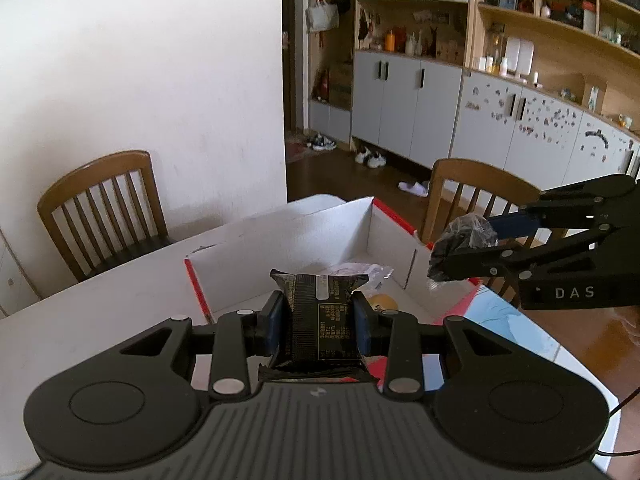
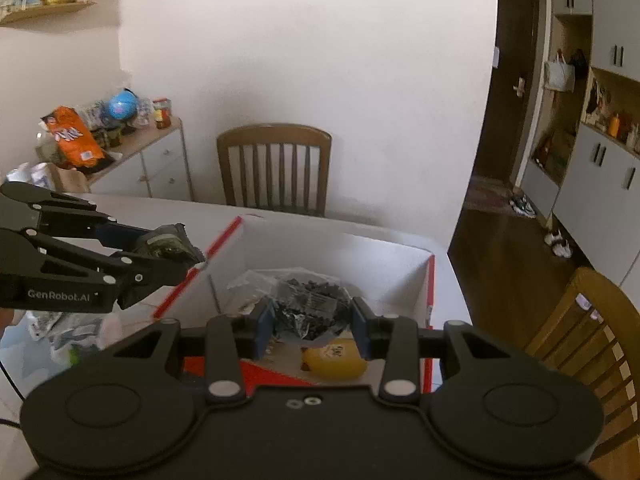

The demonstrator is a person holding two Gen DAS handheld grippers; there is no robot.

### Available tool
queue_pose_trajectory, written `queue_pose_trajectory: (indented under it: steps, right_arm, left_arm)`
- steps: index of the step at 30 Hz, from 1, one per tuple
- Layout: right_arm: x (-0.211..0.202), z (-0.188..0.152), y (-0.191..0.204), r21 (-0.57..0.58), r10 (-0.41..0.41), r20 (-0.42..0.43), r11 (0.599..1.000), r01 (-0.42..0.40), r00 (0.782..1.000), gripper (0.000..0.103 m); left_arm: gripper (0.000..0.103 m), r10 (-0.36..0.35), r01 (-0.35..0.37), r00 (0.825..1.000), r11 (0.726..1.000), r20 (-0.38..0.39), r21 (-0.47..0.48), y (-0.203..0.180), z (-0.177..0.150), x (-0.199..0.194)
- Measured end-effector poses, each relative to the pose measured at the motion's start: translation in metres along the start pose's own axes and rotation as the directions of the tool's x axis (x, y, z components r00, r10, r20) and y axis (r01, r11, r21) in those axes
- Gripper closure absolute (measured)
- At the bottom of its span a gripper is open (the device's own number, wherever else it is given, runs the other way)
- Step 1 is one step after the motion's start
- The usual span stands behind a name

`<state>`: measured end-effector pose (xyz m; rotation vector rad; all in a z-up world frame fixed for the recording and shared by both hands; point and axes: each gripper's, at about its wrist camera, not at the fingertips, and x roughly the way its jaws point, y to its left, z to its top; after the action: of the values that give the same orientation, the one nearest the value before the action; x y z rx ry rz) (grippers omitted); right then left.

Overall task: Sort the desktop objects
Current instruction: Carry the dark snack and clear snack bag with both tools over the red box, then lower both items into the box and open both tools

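Over the white table, near edge: a red-and-white cardboard box is seen open, and both grippers are held just above its near side.

Left gripper: clenched on a dark snack packet, which is pinched across its middle between the blue pads and is held upright above the near wall of the box.

Right gripper: clenched on a clear bag of dark pieces, the crumpled film being squeezed between both pads; the bag is hung over the inside of the box.

Same grippers, cross view: the right gripper is seen at the right of the left wrist view with its bag at the right wall of the box; the left gripper is seen at the left of the right wrist view with its packet at the left red edge.

Already in the box: a yellow round item and a pale crinkled wrapper are lain on the floor of the box, so some sorting is judged done.

Left to do: the two held items are not yet dropped. A few wrapped things are lain on the table at the near left outside the box, and are judged to be waiting.

Stage: judged as mid-task, at the point of delivery into the box.
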<state>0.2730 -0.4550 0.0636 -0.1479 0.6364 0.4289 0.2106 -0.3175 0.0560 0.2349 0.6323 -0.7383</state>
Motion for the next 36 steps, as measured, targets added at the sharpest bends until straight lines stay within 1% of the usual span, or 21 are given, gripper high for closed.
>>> queue_pose_trajectory:
  steps: [6,11,20,24,29,36]
  right_arm:
    - [0.03,-0.003,-0.016,0.025,-0.014,-0.063,1.0,0.016,0.998,0.063]
    - [0.055,-0.006,-0.026,0.042,-0.02,-0.112,0.999,0.025,0.993,0.063]
    - [0.091,-0.017,-0.033,0.065,-0.009,-0.206,0.998,0.023,0.979,0.063]
    - [0.104,-0.023,-0.036,0.073,-0.003,-0.247,0.997,0.021,0.969,0.063]
    - [0.116,-0.027,-0.039,0.084,0.016,-0.281,0.996,0.008,0.96,0.063]
    - [0.122,-0.03,-0.041,0.1,0.021,-0.287,0.995,0.008,0.958,0.063]
  left_arm:
    - [0.069,0.009,-0.009,0.998,1.0,-0.064,-0.001,0.008,0.009,0.043]
    - [0.069,0.017,-0.015,0.994,1.0,-0.104,0.019,0.012,0.014,0.074]
    - [0.069,0.007,-0.005,0.981,1.0,-0.195,0.011,0.016,0.02,0.128]
    - [0.069,0.009,-0.005,0.974,1.0,-0.225,0.019,0.015,0.023,0.146]
    - [0.069,0.003,-0.005,0.965,1.0,-0.262,-0.004,0.02,0.024,0.165]
    - [0.069,0.0,-0.005,0.947,1.0,-0.323,-0.015,0.024,0.014,0.184]
